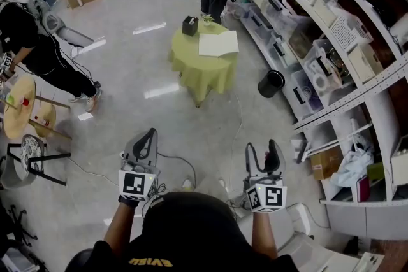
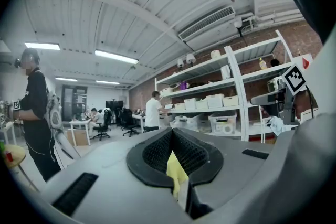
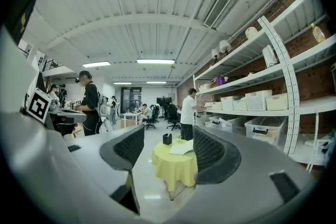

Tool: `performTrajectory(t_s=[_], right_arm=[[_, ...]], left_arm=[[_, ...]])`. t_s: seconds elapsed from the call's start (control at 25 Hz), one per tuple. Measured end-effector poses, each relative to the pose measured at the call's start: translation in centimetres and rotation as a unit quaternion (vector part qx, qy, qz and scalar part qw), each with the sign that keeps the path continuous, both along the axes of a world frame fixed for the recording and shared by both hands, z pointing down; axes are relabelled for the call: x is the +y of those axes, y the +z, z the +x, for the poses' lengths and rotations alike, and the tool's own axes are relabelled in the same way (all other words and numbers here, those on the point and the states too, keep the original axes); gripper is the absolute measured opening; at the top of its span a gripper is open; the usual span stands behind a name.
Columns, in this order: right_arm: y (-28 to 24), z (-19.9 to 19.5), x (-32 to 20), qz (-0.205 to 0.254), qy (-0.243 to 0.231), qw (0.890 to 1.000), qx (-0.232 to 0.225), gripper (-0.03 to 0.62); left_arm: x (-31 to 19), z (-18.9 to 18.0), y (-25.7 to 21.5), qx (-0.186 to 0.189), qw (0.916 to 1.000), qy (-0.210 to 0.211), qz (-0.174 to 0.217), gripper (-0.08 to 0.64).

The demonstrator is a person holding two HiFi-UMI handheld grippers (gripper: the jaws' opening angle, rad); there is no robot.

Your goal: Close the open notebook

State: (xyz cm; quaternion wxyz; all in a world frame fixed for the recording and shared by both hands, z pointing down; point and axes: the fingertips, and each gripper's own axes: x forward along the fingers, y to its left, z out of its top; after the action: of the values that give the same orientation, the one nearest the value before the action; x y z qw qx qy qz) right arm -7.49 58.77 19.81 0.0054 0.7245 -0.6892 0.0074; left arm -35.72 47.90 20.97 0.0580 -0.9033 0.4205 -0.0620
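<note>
The open notebook (image 1: 218, 44) is lying flat, pages up, on a small round counter (image 1: 191, 67) draped in a yellow-green cloth, and it is sitting well apart from the person holding the tools. A black box (image 1: 190, 25) is standing near its far left corner. Both tools are pointing level toward it across the bare floor. The left claw (image 1: 148, 137) is sitting clenched with its pads meeting and nothing caught between them. The right claw (image 1: 263, 153) is standing released, its jaws apart and empty, with the counter showing through the gap in the distance. The notebook is looking light and thin, so its pages are likely floppy. Whether its cover is stiff card or soft paper is hard to say from this far off. The best place to grasp is probably the outer free edge of one half, lifting it over the spine. The other half may need pressing down, since the loose cloth could be slipping underneath.
</note>
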Motion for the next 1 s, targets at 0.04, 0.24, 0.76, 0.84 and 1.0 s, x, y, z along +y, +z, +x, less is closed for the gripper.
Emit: performTrajectory(t_s=[0.04, 0.24, 0.76, 0.84, 1.0], right_arm=[[0.0, 0.1, 0.0, 0.000, 0.000, 1.000, -0.001, 0.270], [0.1, -0.1, -0.1, -0.002, -0.001, 1.000, -0.004, 0.295], [1.4, -1.9, -0.9, -0.024, -0.025, 0.999, -0.014, 0.430], [1.5, -1.9, -0.6, -0.028, -0.021, 0.999, -0.013, 0.430], [1.4, -1.7, -0.1, -0.036, -0.010, 0.999, -0.011, 0.430]], left_arm=[[0.0, 0.0, 0.1, 0.000, 1.0000, -0.001, -0.001, 0.017], [-0.2, -0.2, 0.6, -0.001, 1.0000, -0.001, -0.008, 0.017], [-0.9, -1.4, 1.1, -0.005, 0.9999, -0.007, -0.011, 0.017], [-0.9, -1.6, 1.1, 0.000, 0.9998, -0.009, -0.016, 0.017], [-0.9, -2.0, 1.1, 0.002, 0.9998, -0.006, -0.021, 0.017]])
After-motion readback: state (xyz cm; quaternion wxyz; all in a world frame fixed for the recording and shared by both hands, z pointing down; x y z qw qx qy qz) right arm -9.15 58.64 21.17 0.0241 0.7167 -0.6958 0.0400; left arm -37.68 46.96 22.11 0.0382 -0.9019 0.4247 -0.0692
